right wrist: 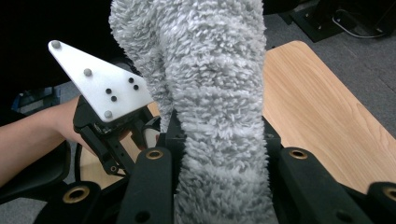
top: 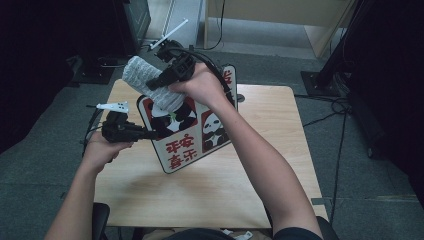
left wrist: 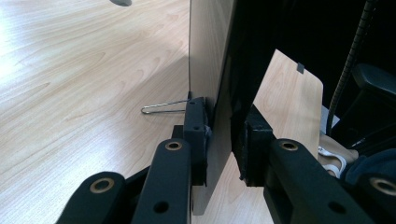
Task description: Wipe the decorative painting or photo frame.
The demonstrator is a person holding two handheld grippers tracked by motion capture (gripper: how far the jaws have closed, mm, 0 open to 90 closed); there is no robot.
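1. High view: my left gripper (top: 150, 133) clamps the left edge of the panda board (top: 187, 135), which stands tilted on the table (top: 260, 165). My right gripper (top: 155, 82) holds the grey cloth (top: 150, 82) against the board's upper face.
2. Left gripper view: jaws pinch the board's thin edge (left wrist: 219, 116); a wire clip (left wrist: 163, 107) lies beyond. Risk: the narrow bite could let the board pivot or slip under wiping pressure.
3. Right gripper view: jaws closed on the fluffy cloth (right wrist: 219, 121). Risk: the pile compresses, so the cloth may creep out.
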